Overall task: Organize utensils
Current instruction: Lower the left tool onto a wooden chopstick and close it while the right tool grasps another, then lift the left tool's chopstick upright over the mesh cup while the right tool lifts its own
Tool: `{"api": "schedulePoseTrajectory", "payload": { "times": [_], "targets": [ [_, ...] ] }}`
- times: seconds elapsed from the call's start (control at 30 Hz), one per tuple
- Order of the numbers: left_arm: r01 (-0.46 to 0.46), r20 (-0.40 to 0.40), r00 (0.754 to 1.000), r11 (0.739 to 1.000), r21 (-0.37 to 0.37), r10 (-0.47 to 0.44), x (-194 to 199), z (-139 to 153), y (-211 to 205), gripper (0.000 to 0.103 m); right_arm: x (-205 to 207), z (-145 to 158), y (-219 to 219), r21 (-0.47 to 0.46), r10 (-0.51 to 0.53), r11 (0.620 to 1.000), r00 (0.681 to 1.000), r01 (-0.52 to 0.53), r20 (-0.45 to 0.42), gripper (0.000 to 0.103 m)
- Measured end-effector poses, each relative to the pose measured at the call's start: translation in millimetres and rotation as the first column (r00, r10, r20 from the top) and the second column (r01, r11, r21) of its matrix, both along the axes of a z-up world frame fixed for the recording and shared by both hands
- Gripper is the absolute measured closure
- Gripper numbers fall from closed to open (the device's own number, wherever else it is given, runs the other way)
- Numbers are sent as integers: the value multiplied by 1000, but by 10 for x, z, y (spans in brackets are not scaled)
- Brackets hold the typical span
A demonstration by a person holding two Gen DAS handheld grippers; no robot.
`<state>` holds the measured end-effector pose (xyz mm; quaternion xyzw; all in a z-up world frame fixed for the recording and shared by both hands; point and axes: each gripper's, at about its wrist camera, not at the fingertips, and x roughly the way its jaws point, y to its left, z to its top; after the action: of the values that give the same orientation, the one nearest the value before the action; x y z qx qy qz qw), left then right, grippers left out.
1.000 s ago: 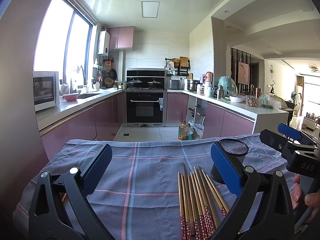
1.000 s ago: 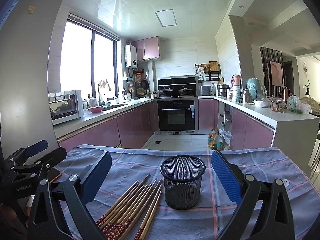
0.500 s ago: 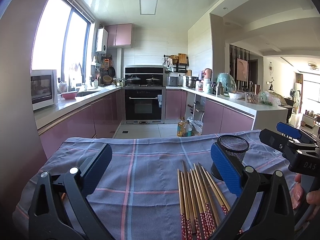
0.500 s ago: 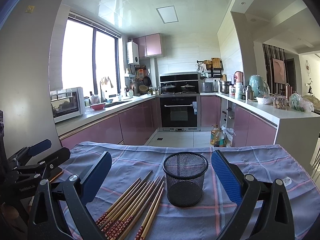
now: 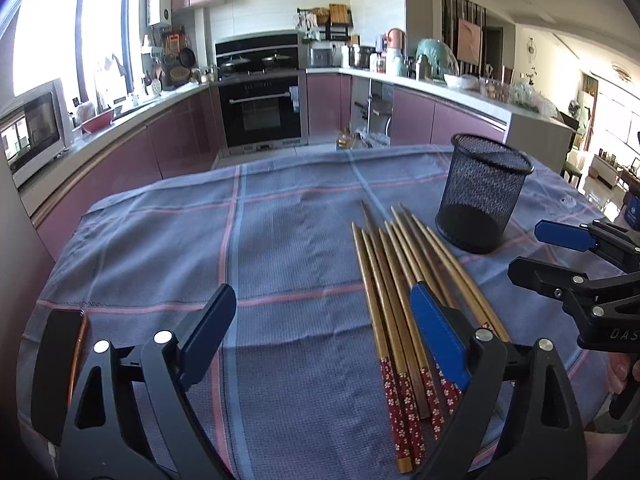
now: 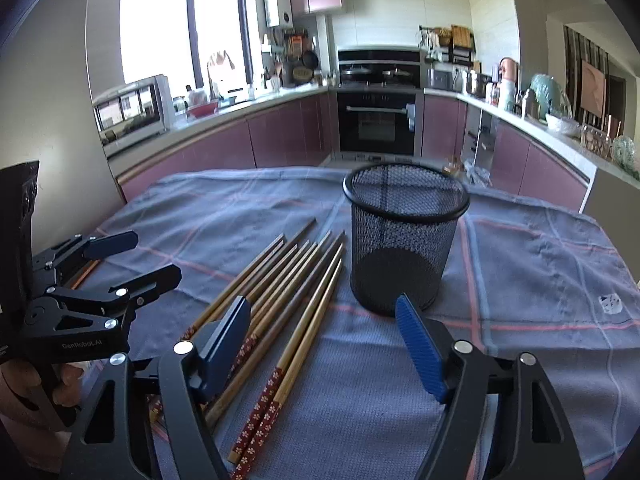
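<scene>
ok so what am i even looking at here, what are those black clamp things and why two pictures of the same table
No robot here: a person holds a hand-held clamp in each hand, each with a camera looking along its two blue-padded fingers. One picture comes from the left gripper, the other from the right gripper; each also shows the other clamp at its edge. On the checked blue tablecloth lie bamboo chopsticks with red flowered ends, beside an empty upright black mesh cup. Both grippers' jaws have just been closing, but they are open and hold nothing yet.
</scene>
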<state>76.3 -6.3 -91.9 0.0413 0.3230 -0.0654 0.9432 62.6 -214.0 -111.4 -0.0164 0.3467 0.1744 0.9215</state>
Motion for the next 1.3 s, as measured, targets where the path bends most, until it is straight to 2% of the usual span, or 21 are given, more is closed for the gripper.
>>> {"api": "schedulePoseTrajectory", "payload": {
  "times": [0.13, 0.3, 0.47, 0.57, 0.67, 0.83, 0.9, 0.93, 1.0, 1.03, 1.1, 1.3],
  "targets": [
    [21, -64, 998, 1000, 22, -20, 173, -207, -31, 25, 109, -174, 3, -12, -9, 1000, 997, 8, -79, 54],
    [67, -113, 992, 997, 46, -62, 280, -294, -116, 28, 147, -286, 19, -25, -7, 1000, 991, 3, -132, 60],
    [97, -170, 982, 993, 65, -84, 381, -351, -175, 37, 189, -297, 46, -37, 8, 999, 988, -14, -153, 60],
    [108, -187, 978, 993, 45, -97, 431, -382, -157, 40, 219, -309, 55, -47, 17, 999, 986, -25, -165, 60],
    [118, -211, 971, 993, 10, -113, 490, -413, -118, 45, 232, -311, 88, -70, 15, 997, 987, -27, -163, 63],
    [129, -235, 964, 992, 9, -123, 609, -442, -152, 50, 316, -304, 149, -94, 14, 995, 986, -30, -166, 71],
    [134, -241, 962, 991, 6, -129, 656, -436, -179, 58, 343, -304, 162, -88, 20, 995, 985, -36, -169, 76],
    [135, -243, 961, 991, 3, -130, 688, -435, -191, 59, 359, -302, 166, -80, 26, 996, 985, -40, -173, 82],
    [143, -249, 958, 990, -7, -140, 744, -427, -224, 71, 379, -305, 145, -45, 39, 998, 981, -48, -188, 93],
    [140, -251, 958, 990, -15, -139, 725, -409, -231, 75, 382, -306, 134, -35, 40, 998, 981, -47, -191, 94],
    [142, -258, 955, 989, -41, -148, 760, -403, -246, 92, 386, -307, 111, -11, 40, 999, 979, -43, -199, 96],
    [119, -257, 956, 989, -91, -139, 761, -357, -229, 95, 324, -236, -9, 47, 50, 998, 982, -42, -185, 97]
  ]
}}
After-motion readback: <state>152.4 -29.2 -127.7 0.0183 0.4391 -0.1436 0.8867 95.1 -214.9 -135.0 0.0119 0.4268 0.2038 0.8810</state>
